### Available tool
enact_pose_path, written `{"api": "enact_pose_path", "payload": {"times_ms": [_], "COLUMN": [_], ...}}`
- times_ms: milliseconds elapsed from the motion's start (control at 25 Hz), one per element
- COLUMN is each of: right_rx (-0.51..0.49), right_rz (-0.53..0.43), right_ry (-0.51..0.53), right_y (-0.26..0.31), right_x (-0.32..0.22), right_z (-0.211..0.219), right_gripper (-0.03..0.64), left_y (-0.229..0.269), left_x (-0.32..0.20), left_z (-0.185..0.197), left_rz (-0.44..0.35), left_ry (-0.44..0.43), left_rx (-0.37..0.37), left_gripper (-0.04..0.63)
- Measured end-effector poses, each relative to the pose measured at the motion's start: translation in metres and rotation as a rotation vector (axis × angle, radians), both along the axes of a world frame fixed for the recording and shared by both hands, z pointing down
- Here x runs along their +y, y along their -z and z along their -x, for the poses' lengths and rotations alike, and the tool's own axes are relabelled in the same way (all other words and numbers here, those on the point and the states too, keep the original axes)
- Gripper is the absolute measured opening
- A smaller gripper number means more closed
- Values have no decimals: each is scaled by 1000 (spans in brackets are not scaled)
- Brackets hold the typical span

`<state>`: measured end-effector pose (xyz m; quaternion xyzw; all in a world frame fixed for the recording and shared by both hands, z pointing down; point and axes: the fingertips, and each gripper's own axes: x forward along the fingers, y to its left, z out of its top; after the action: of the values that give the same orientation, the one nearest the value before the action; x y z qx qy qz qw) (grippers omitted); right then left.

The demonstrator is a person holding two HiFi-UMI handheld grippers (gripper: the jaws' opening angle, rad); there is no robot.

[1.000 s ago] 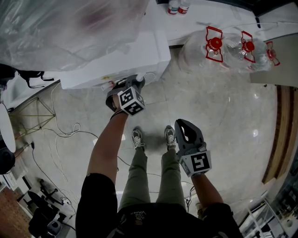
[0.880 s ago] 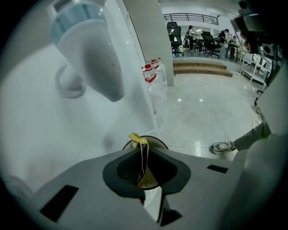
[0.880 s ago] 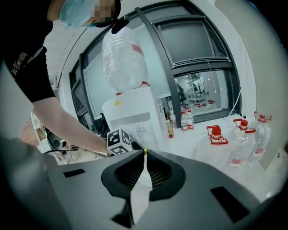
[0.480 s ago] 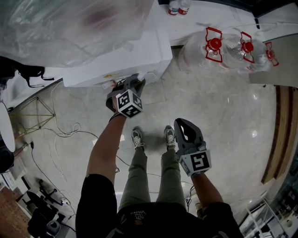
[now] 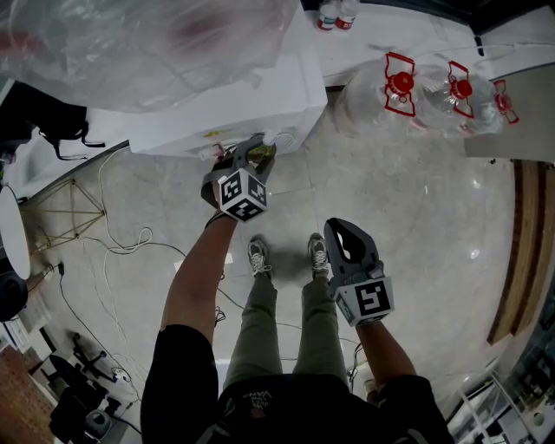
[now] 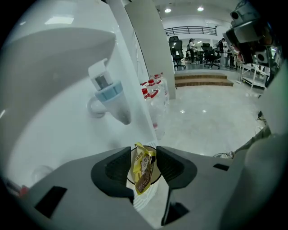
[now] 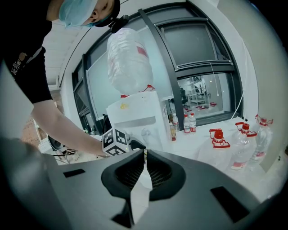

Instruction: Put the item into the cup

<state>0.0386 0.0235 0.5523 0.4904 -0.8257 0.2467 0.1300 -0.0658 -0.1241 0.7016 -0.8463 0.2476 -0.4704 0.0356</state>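
My left gripper (image 5: 257,153) (image 6: 144,155) reaches in under the taps of a white water dispenser (image 5: 225,95). Its jaws are opening. Between them a yellow and brown sachet (image 6: 143,167) stands upright with a gap on each side, its lower end inside the round rim of a white cup (image 6: 155,176) below. In the head view the sachet (image 5: 261,154) is only a yellowish speck at the jaw tips. A blue tap (image 6: 110,92) juts out above. My right gripper (image 5: 343,232) (image 7: 145,155) hangs low over the floor, shut and empty.
A big plastic-wrapped water bottle (image 5: 130,43) sits on top of the dispenser. Large clear jugs with red caps (image 5: 401,87) stand on the floor to the right, small bottles (image 5: 334,13) behind them. Cables (image 5: 113,251) trail on the floor at the left. The person's feet (image 5: 286,253) are between the grippers.
The left gripper has stayed at the dispenser's front and its jaws have spread apart; a yellowish speck now shows at their tips. The right gripper has not moved.
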Motion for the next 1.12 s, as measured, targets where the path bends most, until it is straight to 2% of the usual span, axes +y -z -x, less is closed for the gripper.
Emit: {"api": "enact_pose_path", "payload": {"times_ms": [360,680,920,1120], "right_rx": [-4,-4,-11,-3], "right_rz": [-41,-74,-87,-103], "right_ry": [-4,3,6,7], "right_y": [20,47,71,94], "right_x": [2,4,9,11], "right_z": [5,7,8,8], "right_gripper": [46,46,46,46], "left_y": [23,58,103,144], "left_x": [17,30,46,63], "left_z": [-2,-5,-4,-1], "left_rz": [-7,-23,-62,-98], "left_ry": [8,55,109,143], "left_rx": [49,116,191,253], "left_gripper": [173,169,74,42]}}
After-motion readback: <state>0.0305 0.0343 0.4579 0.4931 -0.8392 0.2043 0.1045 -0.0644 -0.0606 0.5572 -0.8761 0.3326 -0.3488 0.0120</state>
